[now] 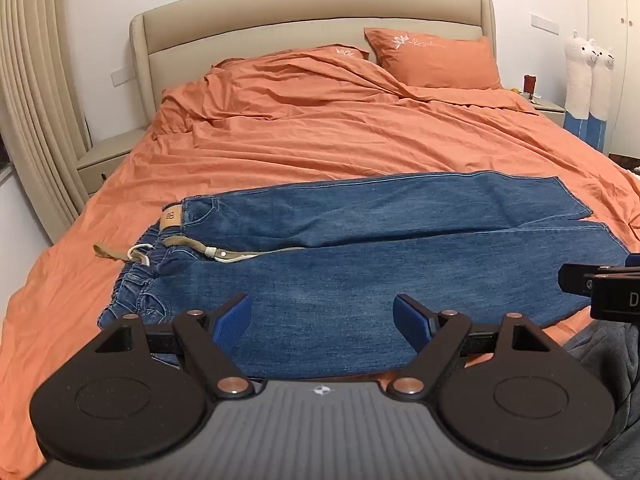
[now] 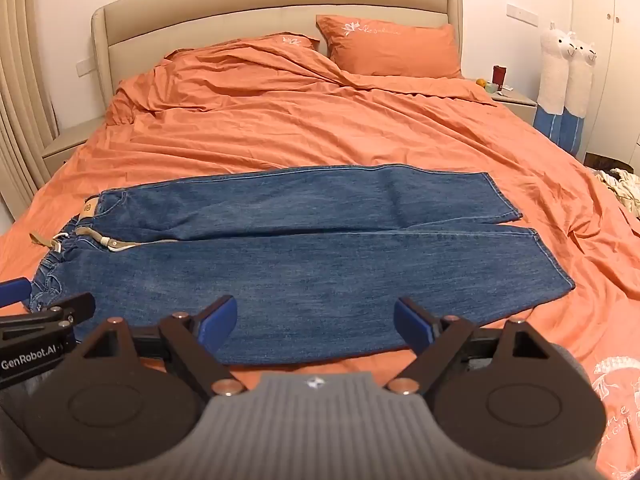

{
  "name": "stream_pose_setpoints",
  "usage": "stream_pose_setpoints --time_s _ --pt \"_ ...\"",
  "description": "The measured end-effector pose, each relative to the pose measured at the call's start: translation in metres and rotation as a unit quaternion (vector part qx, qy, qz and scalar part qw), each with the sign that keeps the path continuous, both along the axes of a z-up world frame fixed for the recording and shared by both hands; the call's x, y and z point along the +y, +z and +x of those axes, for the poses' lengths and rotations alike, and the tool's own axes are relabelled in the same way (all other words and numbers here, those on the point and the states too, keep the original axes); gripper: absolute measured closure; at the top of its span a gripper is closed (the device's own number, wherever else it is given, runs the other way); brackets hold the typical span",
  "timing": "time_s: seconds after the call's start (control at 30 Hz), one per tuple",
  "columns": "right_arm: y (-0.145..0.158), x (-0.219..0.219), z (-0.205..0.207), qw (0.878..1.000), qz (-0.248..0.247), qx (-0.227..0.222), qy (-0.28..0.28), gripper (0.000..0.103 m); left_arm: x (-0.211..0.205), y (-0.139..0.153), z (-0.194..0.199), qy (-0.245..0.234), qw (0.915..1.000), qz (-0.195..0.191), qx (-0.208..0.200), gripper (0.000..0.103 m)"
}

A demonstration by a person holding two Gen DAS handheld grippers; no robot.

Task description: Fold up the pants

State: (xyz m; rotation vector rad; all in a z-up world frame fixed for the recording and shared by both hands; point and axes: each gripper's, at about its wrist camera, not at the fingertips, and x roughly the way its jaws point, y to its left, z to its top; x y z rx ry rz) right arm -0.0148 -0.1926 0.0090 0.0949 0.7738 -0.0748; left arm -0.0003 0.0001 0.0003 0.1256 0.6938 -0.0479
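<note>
Blue jeans [image 1: 360, 256] lie flat across the orange bed, waistband to the left, leg hems to the right; they also show in the right wrist view [image 2: 312, 256]. The two legs lie side by side, the far one slightly overlapping the near one. A tan belt [image 1: 192, 246] with a white drawstring hangs out at the waist. My left gripper [image 1: 322, 320] is open and empty, just above the near leg's front edge. My right gripper [image 2: 316, 320] is open and empty, over the same near edge, further toward the hems.
The orange duvet [image 1: 320, 128] covers the bed, with two orange pillows [image 1: 436, 56] at the beige headboard. Nightstands stand on both sides [image 2: 512, 98]. Two plush alpacas [image 2: 568, 80] lean on the right wall. Loose cloth [image 2: 620, 188] lies at the bed's right edge.
</note>
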Motion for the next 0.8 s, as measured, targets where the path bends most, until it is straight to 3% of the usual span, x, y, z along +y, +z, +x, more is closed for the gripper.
stream_pose_setpoints --time_s 0.8 --pt "0.0038 0.006 -0.0042 1.0 -0.002 -0.004 0.004 0.021 0.0046 0.0027 -0.0027 0.002 1.0 -0.004 0.0 0.009"
